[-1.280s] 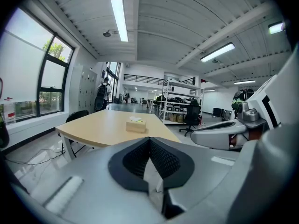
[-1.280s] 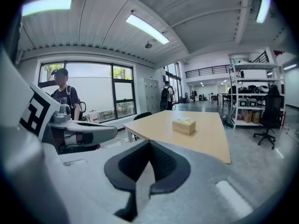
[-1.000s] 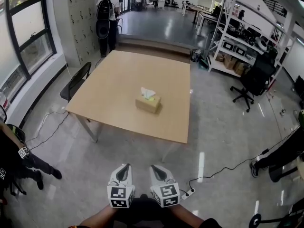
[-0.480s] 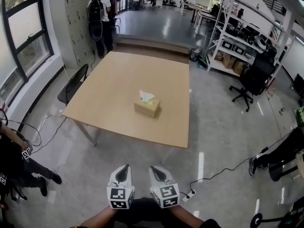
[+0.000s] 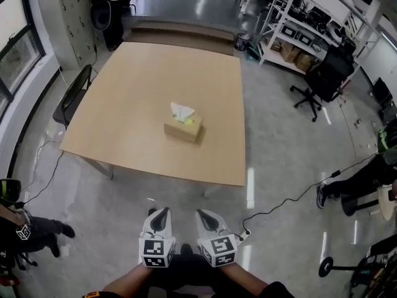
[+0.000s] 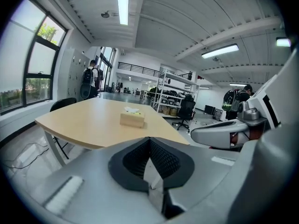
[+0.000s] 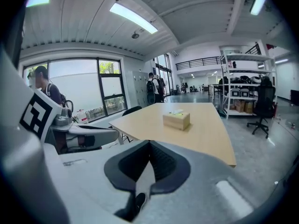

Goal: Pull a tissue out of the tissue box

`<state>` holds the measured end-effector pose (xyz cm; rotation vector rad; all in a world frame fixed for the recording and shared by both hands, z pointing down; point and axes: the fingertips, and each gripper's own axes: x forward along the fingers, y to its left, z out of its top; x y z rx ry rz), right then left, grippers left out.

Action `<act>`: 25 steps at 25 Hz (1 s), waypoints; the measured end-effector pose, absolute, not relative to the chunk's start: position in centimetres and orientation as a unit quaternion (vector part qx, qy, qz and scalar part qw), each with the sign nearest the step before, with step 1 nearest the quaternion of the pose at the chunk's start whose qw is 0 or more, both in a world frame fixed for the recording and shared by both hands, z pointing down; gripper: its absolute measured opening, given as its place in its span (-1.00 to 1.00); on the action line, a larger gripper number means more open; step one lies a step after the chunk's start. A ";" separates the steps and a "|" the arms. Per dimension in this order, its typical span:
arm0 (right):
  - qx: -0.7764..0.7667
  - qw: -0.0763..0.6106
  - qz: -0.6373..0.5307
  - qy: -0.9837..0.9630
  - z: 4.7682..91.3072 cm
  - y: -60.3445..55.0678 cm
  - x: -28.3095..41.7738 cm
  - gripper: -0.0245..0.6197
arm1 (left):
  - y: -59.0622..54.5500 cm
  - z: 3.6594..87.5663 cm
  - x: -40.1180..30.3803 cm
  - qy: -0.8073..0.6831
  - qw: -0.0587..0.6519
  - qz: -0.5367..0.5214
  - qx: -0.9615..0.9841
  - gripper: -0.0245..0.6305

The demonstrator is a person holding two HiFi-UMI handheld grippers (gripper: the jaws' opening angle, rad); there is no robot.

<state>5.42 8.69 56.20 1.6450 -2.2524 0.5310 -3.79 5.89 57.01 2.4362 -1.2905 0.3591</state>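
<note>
A broad wooden table (image 5: 124,92) stands ahead, with the tissue box (image 5: 182,130) near its middle. The left gripper (image 5: 162,212) and right gripper (image 5: 202,215) hang well short of it, each with jaws pressed together on nothing. A white tissue (image 5: 182,110) sprouts from the box; a one-handed pull would likely drag the light, unbraced box along.

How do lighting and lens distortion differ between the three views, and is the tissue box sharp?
Head view: strong wide-angle bending curves the table edges; lamp glare streaks the glossy floor; the tissue box is small but sharp. Left gripper view: dark round rim, ceiling lamp blown out white. Right gripper view: same dark rim, window partly washed out.
</note>
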 end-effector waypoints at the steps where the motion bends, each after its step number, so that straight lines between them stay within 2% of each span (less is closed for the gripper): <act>1: 0.575 0.154 0.186 -0.781 56.2 8.0 5.5 -0.95 | 5.1 57.0 -3.8 -0.455 0.183 0.127 0.863 -0.87; 16: 0.606 0.196 0.172 -0.751 54.3 -6.8 1.4 -0.95 | -10.0 55.9 -8.6 -0.427 0.191 0.102 0.878 -0.87; 25: 0.630 0.183 0.176 -0.734 54.1 -11.0 0.6 -0.95 | -15.4 54.2 -10.2 -0.417 0.178 0.095 0.886 -0.87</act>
